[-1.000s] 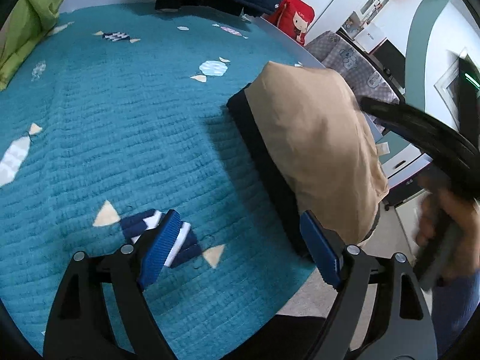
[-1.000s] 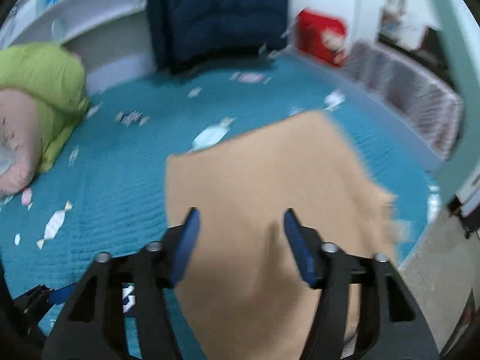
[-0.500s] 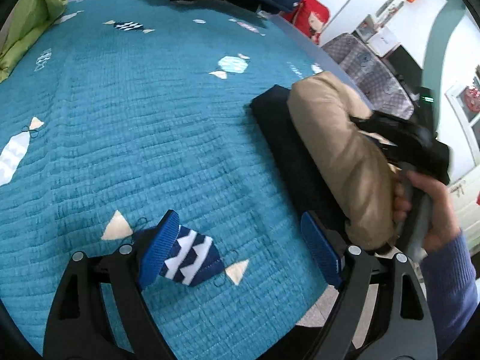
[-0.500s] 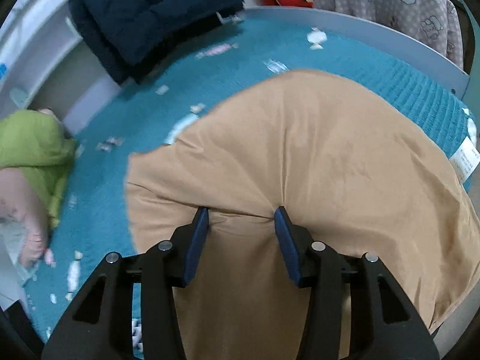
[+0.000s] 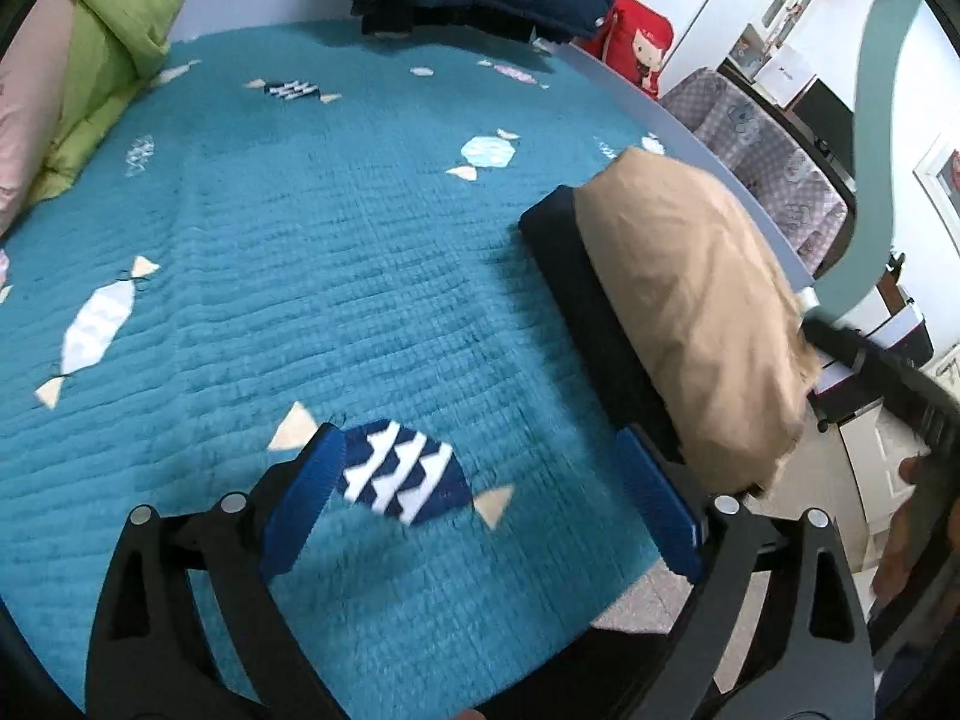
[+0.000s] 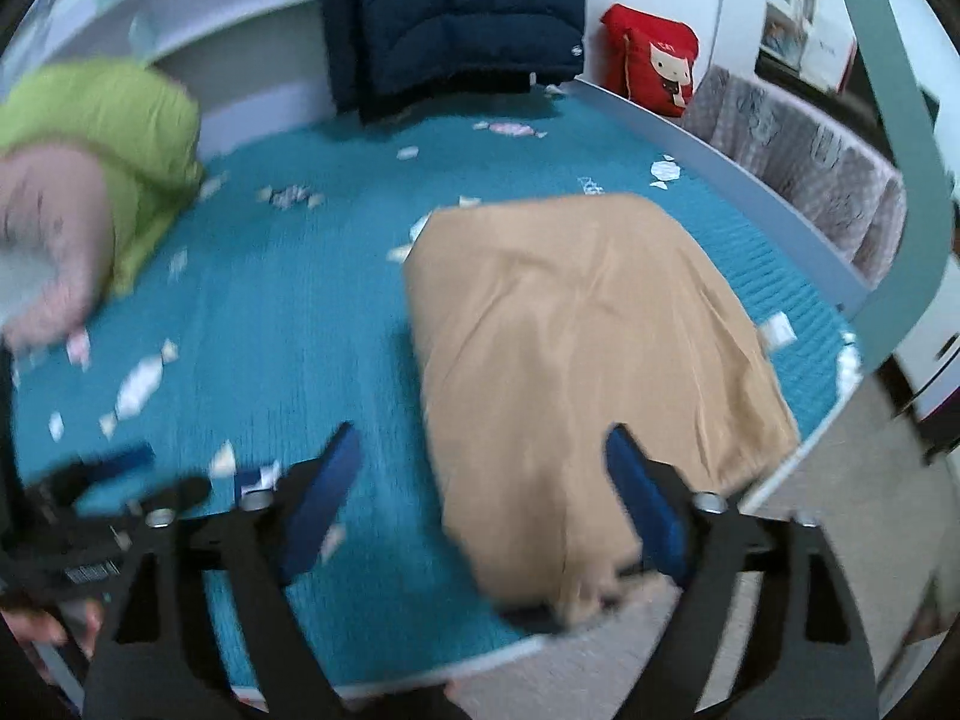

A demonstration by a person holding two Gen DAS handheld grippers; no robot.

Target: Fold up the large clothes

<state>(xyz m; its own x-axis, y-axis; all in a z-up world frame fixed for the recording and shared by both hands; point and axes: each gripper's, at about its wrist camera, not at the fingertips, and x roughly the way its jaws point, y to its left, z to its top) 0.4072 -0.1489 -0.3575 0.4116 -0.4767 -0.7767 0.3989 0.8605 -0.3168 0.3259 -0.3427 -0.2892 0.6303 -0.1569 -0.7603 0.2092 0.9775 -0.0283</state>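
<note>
Tan garment point(image 6: 588, 360) lies folded into a compact bundle at centre right of the right-wrist frame, near the bed point(image 6: 288, 324) edge. Left gripper point(image 5: 480, 510) and right gripper point(image 6: 486, 498) both gape wide, empty. Folding appears essentially complete.

**A child's bedroom at home**

A bed point(image 5: 300, 252) fills both views, covered by a teal quilt stitched with candy shapes. Rolled green and pink bedding point(image 6: 108, 138) lies at one side, and a dark blue puffer jacket point(image 6: 456, 18) hangs at the far end. A red cartoon cushion point(image 6: 651, 66) leans by white cupboards point(image 5: 744, 12). The patterned padding point(image 5: 774, 180) beyond the bed's edge may be a cot, though blur hides detail.
</note>
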